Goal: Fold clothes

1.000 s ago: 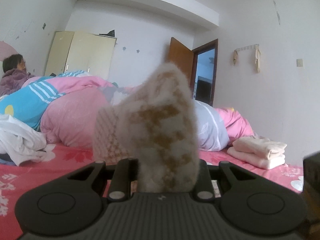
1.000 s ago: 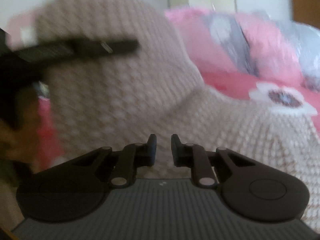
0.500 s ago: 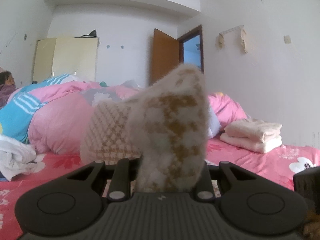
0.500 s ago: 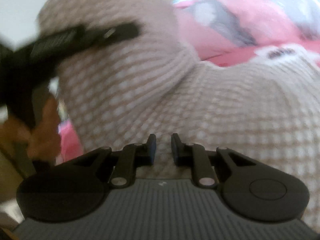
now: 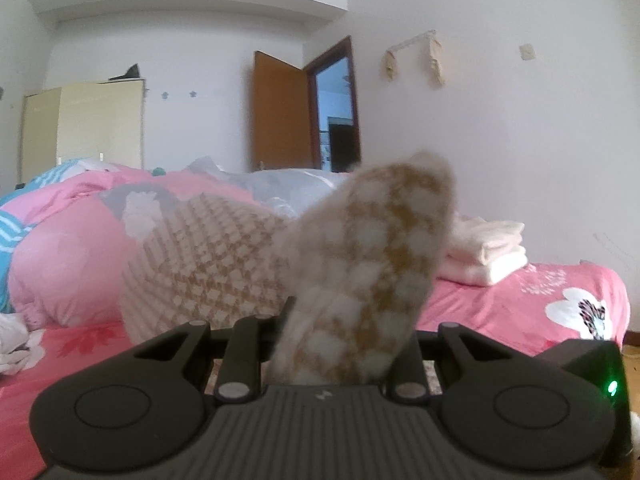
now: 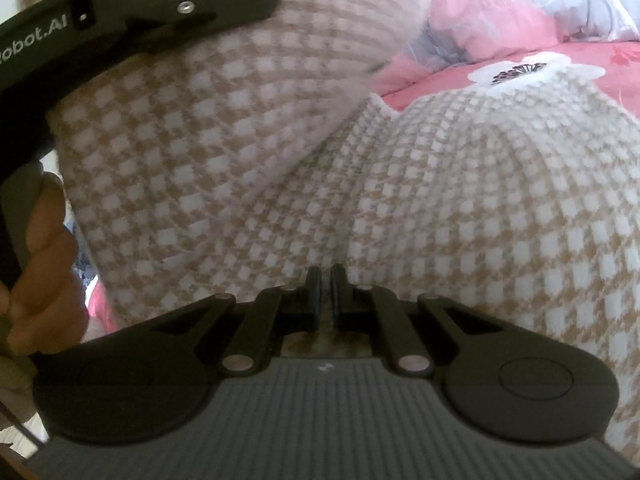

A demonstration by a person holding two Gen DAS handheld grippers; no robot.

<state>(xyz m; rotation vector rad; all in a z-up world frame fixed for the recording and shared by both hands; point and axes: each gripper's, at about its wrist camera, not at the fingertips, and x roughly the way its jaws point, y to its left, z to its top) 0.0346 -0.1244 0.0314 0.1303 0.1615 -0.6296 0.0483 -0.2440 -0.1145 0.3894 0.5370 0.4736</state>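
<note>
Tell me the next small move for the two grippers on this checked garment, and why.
Probably draw both grips across together to lay the fold. The left gripper already clamps a bunch of the checked garment, and the right gripper has just been closing on another pinch of it, while the cloth between them is bunched up off the pink bed.

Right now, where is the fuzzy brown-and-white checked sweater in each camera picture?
Left wrist view: the checked sweater stands up in the middle, clamped in the left claw.
Right wrist view: it fills nearly the whole picture, bunched just ahead of the right claw, whose jaws have just closed.
Shared landmark: the pink bedsheet with a white flower.
</note>
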